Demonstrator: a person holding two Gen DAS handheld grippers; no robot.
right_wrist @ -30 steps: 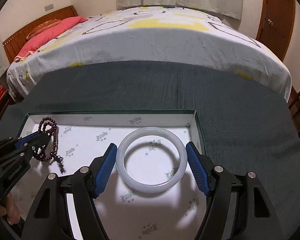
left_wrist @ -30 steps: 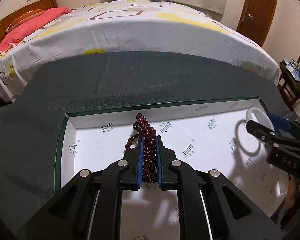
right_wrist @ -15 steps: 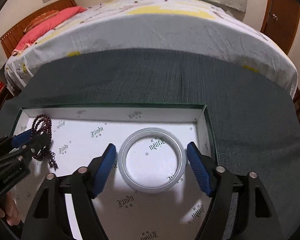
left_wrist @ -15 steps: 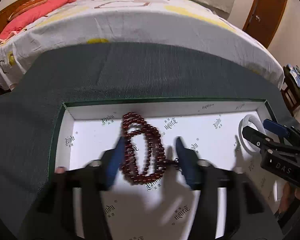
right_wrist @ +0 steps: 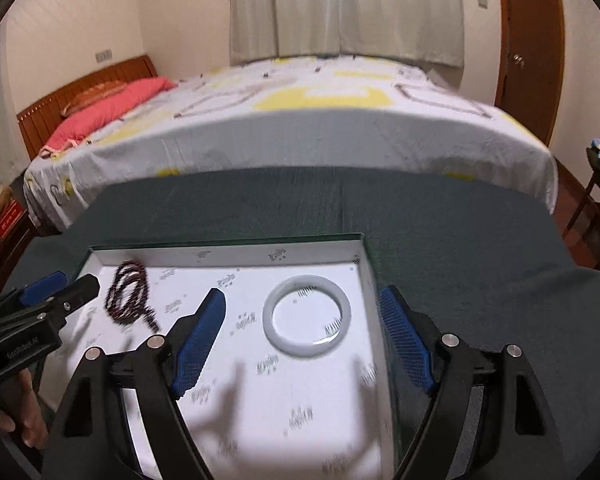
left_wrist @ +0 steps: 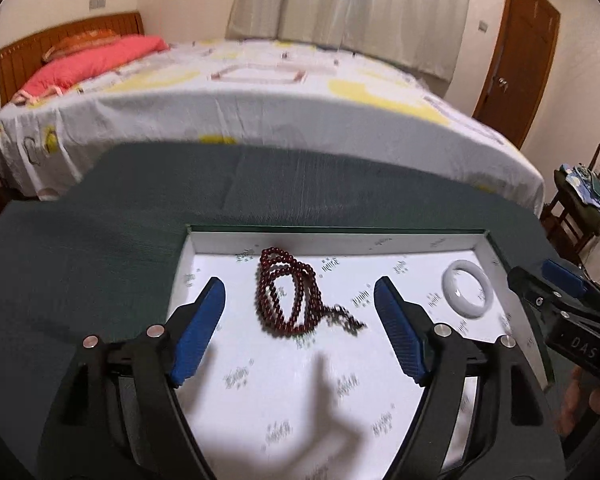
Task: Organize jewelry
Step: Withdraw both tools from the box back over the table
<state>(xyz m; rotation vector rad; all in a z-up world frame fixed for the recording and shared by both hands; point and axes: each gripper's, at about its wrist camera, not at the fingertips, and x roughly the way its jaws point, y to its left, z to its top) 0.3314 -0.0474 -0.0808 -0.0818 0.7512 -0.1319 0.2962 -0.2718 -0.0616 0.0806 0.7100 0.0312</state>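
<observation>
Both pieces lay in the white-lined box [left_wrist: 204, 240]: bead strand [left_wrist: 288, 300] centre frame, long axis running up-frame, tassel trailing lower right; bangle [right_wrist: 307, 316] flat, no long axis. Your left gripper [left_wrist: 300, 312] was opening, right gripper [right_wrist: 302, 332] spread wide, both empty. You needed to lift straight clear, not snagging the tassel.

A table [left_wrist: 100, 248] covered in dark green cloth stood before the bed. On it lay a shallow green-edged box [left_wrist: 340, 230], perhaps a lid, its white printed floor facing up.
</observation>
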